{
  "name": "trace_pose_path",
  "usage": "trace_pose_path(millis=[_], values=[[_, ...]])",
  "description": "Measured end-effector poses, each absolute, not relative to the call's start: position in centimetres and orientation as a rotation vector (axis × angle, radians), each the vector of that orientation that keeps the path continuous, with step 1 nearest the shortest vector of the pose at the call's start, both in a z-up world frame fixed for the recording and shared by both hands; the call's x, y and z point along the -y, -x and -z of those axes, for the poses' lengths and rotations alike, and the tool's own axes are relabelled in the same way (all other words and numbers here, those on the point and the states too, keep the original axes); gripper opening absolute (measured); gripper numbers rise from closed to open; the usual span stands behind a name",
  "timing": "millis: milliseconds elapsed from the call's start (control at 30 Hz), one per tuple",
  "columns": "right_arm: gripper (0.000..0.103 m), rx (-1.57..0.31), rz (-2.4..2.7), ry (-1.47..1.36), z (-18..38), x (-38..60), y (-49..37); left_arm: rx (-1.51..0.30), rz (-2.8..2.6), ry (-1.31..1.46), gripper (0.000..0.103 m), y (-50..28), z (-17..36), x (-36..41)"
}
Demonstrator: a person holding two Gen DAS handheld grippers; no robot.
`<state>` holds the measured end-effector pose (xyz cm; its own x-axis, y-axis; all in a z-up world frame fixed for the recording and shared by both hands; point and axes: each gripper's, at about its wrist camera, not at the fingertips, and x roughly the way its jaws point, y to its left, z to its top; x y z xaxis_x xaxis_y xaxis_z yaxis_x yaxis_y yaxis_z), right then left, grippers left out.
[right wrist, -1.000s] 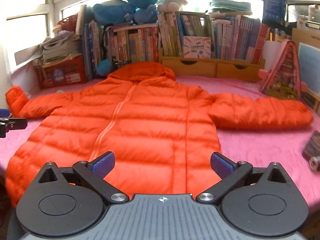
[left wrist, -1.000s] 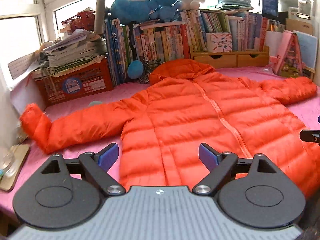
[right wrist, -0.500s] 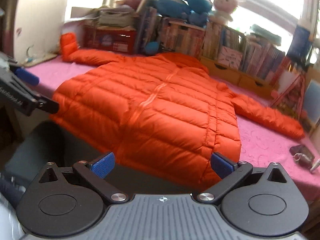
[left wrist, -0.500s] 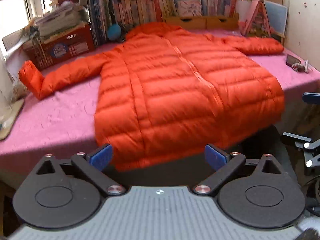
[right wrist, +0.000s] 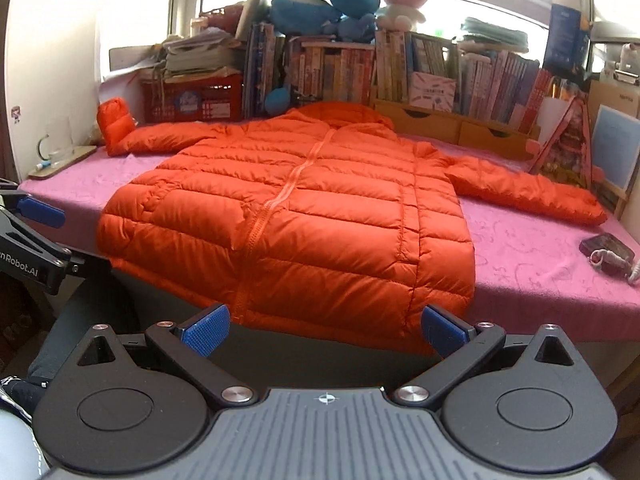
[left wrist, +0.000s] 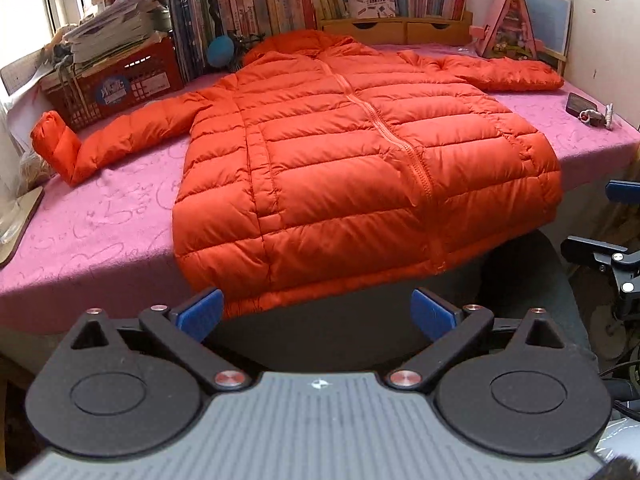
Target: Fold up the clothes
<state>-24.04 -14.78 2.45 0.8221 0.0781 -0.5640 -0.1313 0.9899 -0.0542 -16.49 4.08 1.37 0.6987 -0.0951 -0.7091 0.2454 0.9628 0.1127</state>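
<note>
A: Blue pads on the left tool (left wrist: 316,314) stand spread wide with nothing between them. The right tool (right wrist: 324,330) is likewise released and empty. Why both back here?

B: My guess is they're lined up for a first grab. Straight ahead of each tool, just beyond the pads, the hem of the orange puffer jacket (left wrist: 344,160) droops over the near edge of the tabletop (left wrist: 100,232). Neither tool touches it.

A: And the jacket itself?

B: Front up, zipped, spread flat on the pink cloth, hood at the far end. One sleeve (left wrist: 120,136) stretches off to the left tool's left, its cuff bent upward; the other sleeve (right wrist: 528,192) runs out to the right tool's right. Flat like that, it looks ready for folding, nothing folded yet.

A: Anything you can't see?

B: The jacket's underside and the hanging hem's lower edge, which falls into shadow. Far right, a small dark object with a cord (right wrist: 608,250) lies on the cloth; I can't tell what it is.
</note>
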Motion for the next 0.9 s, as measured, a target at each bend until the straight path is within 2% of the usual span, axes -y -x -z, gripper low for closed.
trace_pose_path(millis=[367, 533, 800, 900], values=[[0.103, -0.606, -0.094, 0.086, -2.1, 14.4, 23.8, -0.782, 0.194, -0.192, 0.101, 16.3, -1.2, -4.3], [0.103, -0.54, -0.092, 0.07, -3.1, 15.1, 22.7, -0.689, 0.239, -0.178, 0.101, 13.9, -2.7, -4.4], [0.103, -0.4, 0.101, -0.387, -5.8, 26.3, 15.6, -0.666, 0.136, -0.043, 0.101, 4.7, -5.2, -5.3], [0.103, -0.344, 0.137, -0.449, -6.0, 29.8, 13.5, -0.686, 0.115, -0.041, 0.102, 2.6, -4.6, -5.3]])
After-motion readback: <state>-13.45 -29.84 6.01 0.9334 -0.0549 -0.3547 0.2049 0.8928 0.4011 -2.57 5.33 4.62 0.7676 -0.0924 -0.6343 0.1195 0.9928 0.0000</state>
